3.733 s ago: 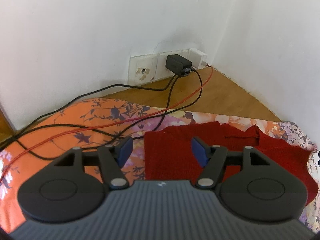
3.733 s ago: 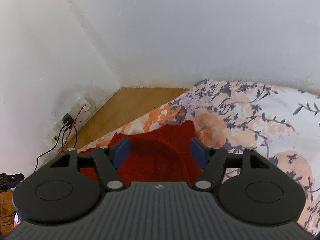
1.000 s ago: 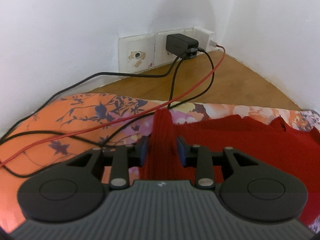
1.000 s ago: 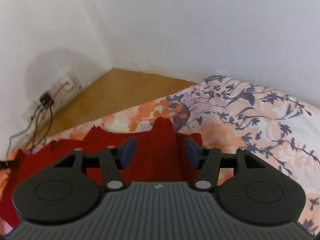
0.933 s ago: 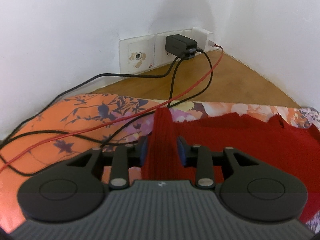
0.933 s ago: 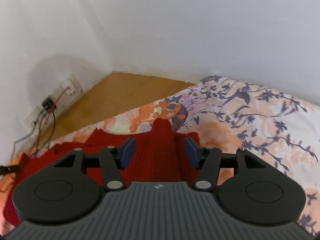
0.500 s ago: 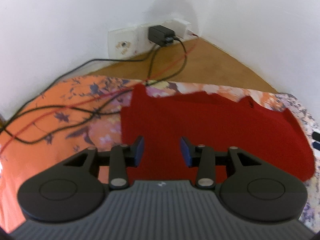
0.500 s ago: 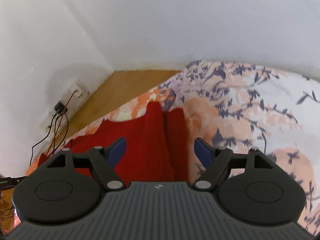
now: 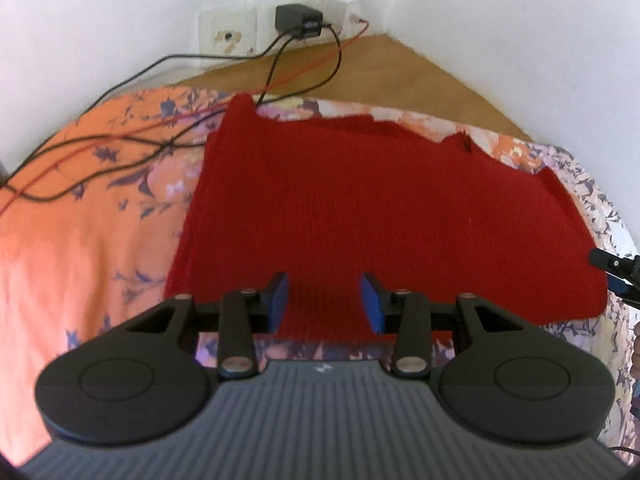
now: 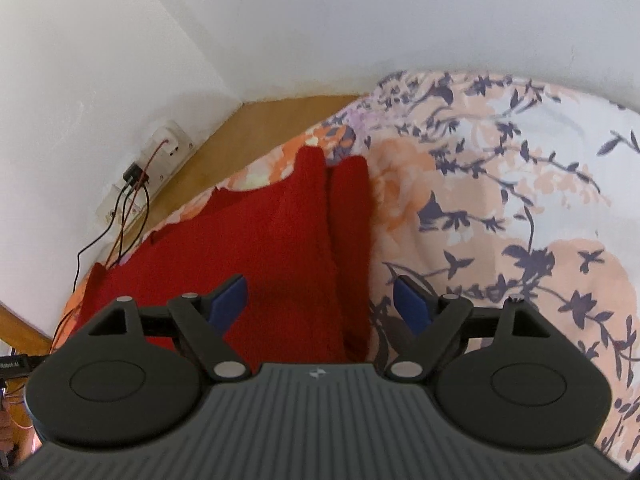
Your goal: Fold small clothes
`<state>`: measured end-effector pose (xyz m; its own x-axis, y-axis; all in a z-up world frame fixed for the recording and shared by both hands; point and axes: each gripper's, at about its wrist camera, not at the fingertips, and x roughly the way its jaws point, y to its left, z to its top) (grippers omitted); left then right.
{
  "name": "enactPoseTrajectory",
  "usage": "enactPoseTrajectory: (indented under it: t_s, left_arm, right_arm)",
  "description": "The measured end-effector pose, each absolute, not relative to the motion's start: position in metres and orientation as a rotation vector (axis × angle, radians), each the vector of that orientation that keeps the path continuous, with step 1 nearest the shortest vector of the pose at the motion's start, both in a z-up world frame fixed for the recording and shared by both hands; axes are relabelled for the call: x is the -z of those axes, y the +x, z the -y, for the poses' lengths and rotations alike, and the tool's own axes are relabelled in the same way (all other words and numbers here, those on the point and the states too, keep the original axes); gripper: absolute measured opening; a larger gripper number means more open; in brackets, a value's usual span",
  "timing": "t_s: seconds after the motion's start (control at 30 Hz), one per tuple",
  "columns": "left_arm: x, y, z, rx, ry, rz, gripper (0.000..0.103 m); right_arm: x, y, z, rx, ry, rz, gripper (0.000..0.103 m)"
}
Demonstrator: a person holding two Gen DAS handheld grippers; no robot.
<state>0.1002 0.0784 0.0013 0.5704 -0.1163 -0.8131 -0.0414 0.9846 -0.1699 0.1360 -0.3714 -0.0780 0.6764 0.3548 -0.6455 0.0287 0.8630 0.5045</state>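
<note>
The red ribbed knit garment [image 9: 384, 208] lies flat on the flowered sheet [image 10: 500, 208]. The left gripper [image 9: 324, 300] and right gripper [image 10: 320, 300] are released, holding nothing.

Home bedroom corner: floral bedsheet [image 10: 520, 208] under the tool, wood floor [image 9: 400, 76] ahead, white walls, wall sockets [image 9: 228, 36] with charger cables [image 9: 132, 80].

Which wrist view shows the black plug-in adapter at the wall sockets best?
The left wrist view: the black adapter faces the camera, with its cables running down toward the floral bedsheet. In the right wrist view the adapter is a small dark shape seen obliquely at the left wall.
</note>
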Motion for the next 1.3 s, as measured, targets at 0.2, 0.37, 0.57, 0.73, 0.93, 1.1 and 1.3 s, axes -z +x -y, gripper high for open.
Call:
enactPoseTrajectory:
  t_s: [0.2, 0.37, 0.57, 0.73, 0.93, 1.1, 1.3]
  left_arm:
    - [0.003, 0.087, -0.066, 0.018, -0.181, -0.970, 0.042]
    - [0.006, 0.082, -0.054, 0.019, -0.168, -0.974, 0.042]
    - [0.009, 0.081, -0.042, 0.017, -0.159, -0.981, 0.042]
    - [0.012, 0.081, -0.038, 0.008, -0.160, -0.985, 0.042]
    - [0.016, 0.079, -0.036, -0.006, -0.169, -0.991, 0.042]
    - [0.019, 0.078, -0.036, -0.023, -0.172, -0.999, 0.042]
    - [0.020, 0.075, -0.039, -0.040, -0.183, -0.997, 0.042]
  right_arm:
    - [0.088, 0.137, 0.370, -0.286, 0.537, -0.869, 0.085]
    - [0.091, 0.141, 0.361, -0.340, 0.510, -0.889, 0.087]
    - [0.093, 0.149, 0.363, -0.384, 0.532, -0.894, 0.093]
    - [0.095, 0.154, 0.359, -0.411, 0.539, -0.887, 0.094]
    - [0.101, 0.164, 0.365, -0.419, 0.704, -0.891, 0.094]
    - [0.102, 0.166, 0.363, -0.441, 0.712, -0.887, 0.090]
    - [0.098, 0.161, 0.374, -0.496, 0.804, -0.822, 0.067]
